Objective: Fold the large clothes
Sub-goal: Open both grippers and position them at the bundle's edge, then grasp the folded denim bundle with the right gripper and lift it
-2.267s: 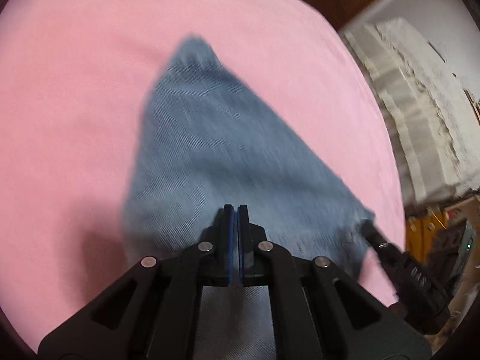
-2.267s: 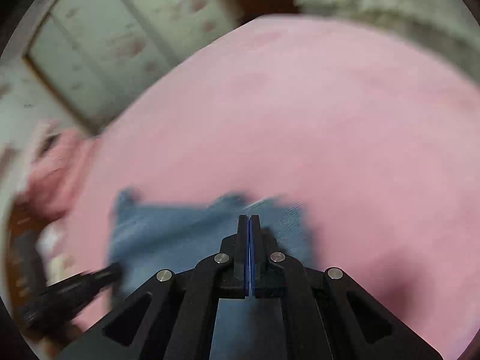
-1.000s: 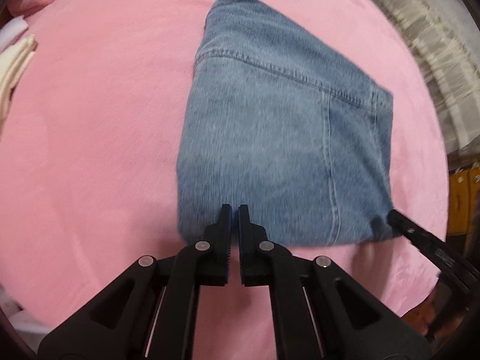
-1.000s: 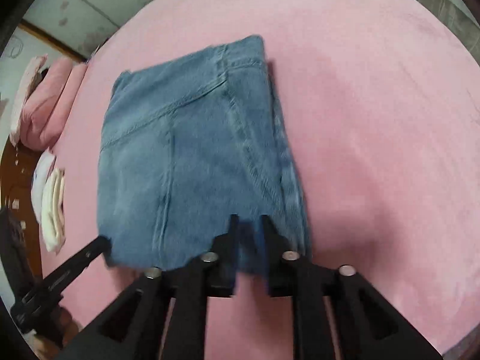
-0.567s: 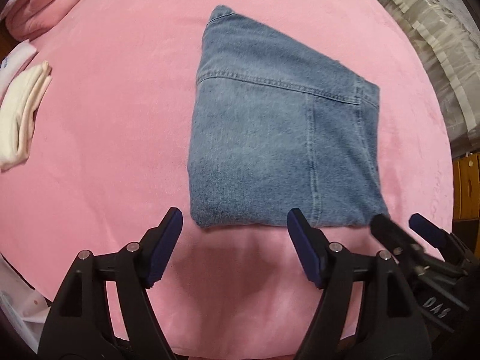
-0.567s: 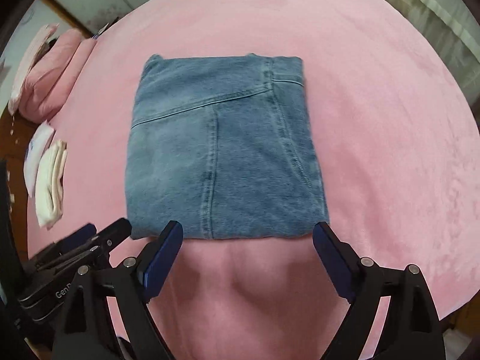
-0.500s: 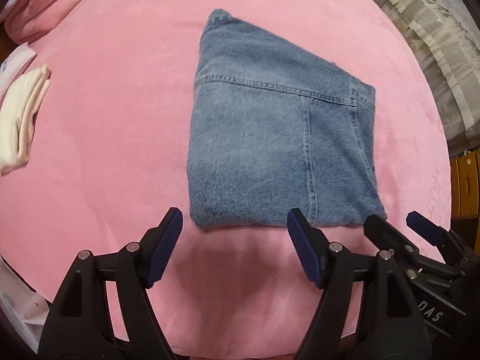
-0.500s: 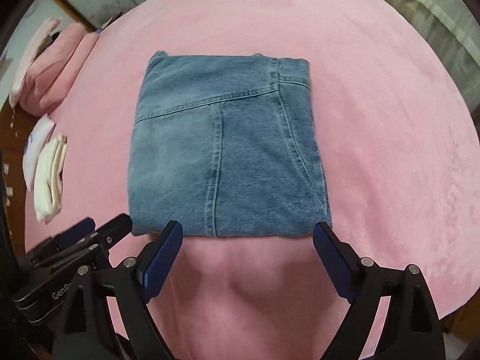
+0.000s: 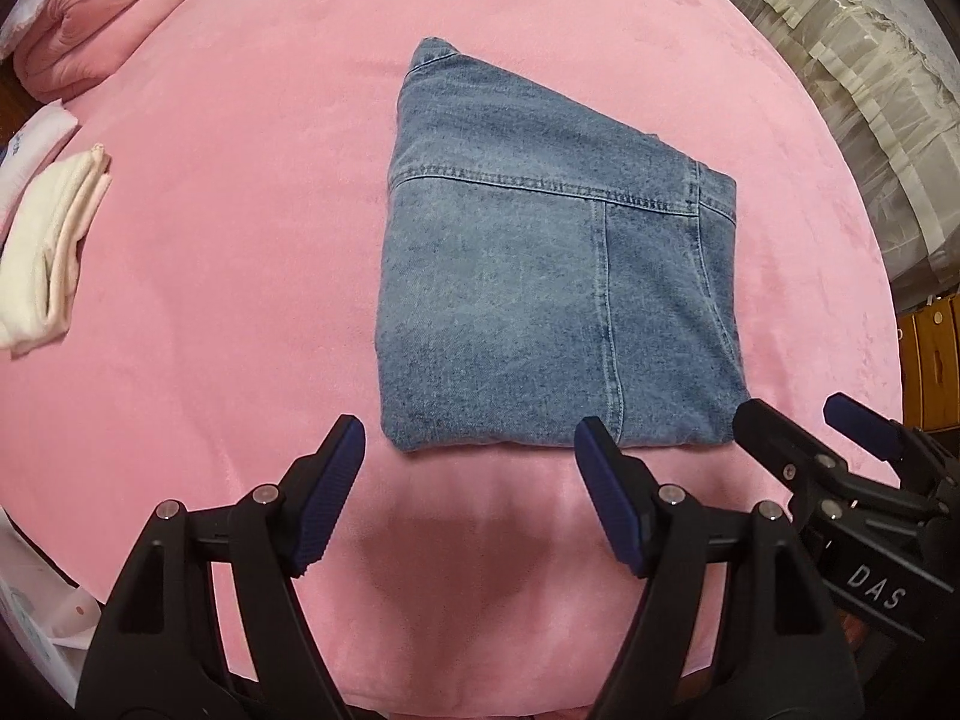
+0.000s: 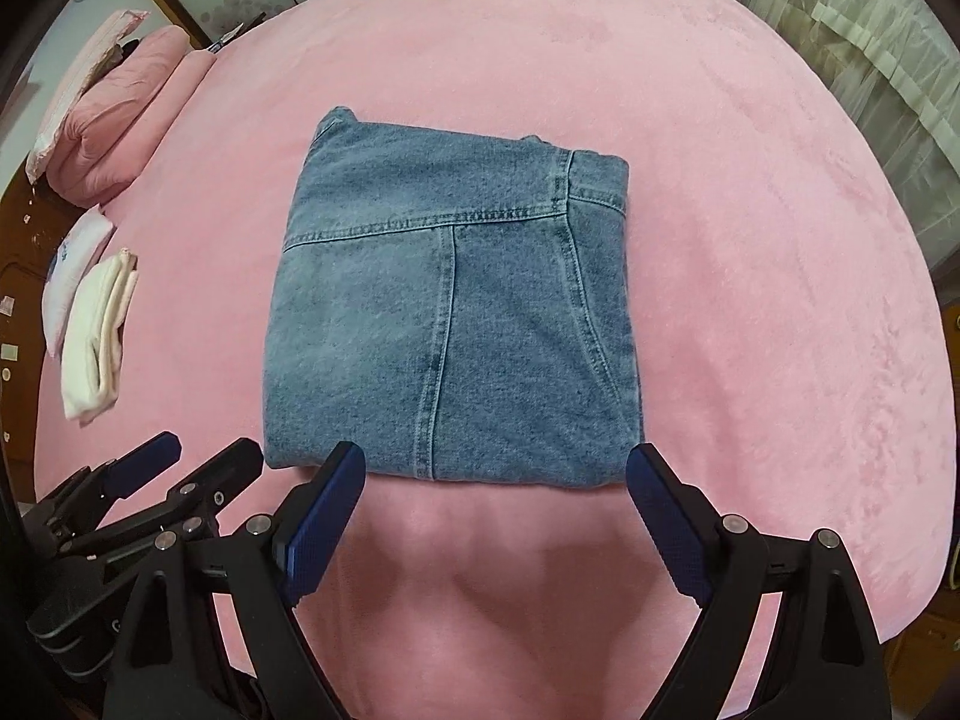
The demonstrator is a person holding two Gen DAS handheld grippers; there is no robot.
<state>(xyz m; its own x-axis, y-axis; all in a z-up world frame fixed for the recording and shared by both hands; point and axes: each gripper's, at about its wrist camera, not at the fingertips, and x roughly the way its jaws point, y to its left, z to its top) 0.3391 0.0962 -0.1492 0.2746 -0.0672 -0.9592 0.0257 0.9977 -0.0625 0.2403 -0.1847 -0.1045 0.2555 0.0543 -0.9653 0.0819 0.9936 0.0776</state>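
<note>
Jeans lie folded into a thick, squarish blue packet near the middle of a pink bed, flat on the cover, with seams and stitching facing up.

At the far left edge of the bed, well apart from the jeans, sits a folded cream cloth; beyond it, a white folded piece and a pink quilt are bunched at the upper left corner. In the right wrist view the same three things line the left edge: cream cloth, white piece, pink quilt.

The left gripper hangs above the near edge of the bed, its jaws spread wide with nothing between them; only the pink cover and the near left corner of the jeans show in the gap, and the blue pads do not touch the denim. Just to its right, the right gripper hangs over the near edge of the jeans, jaws spread wider than the left's, also empty, the pads clear of the fold. Each gripper shows in the other's view, close beside it.

Past the bed's right side hangs a pale pleated curtain.
</note>
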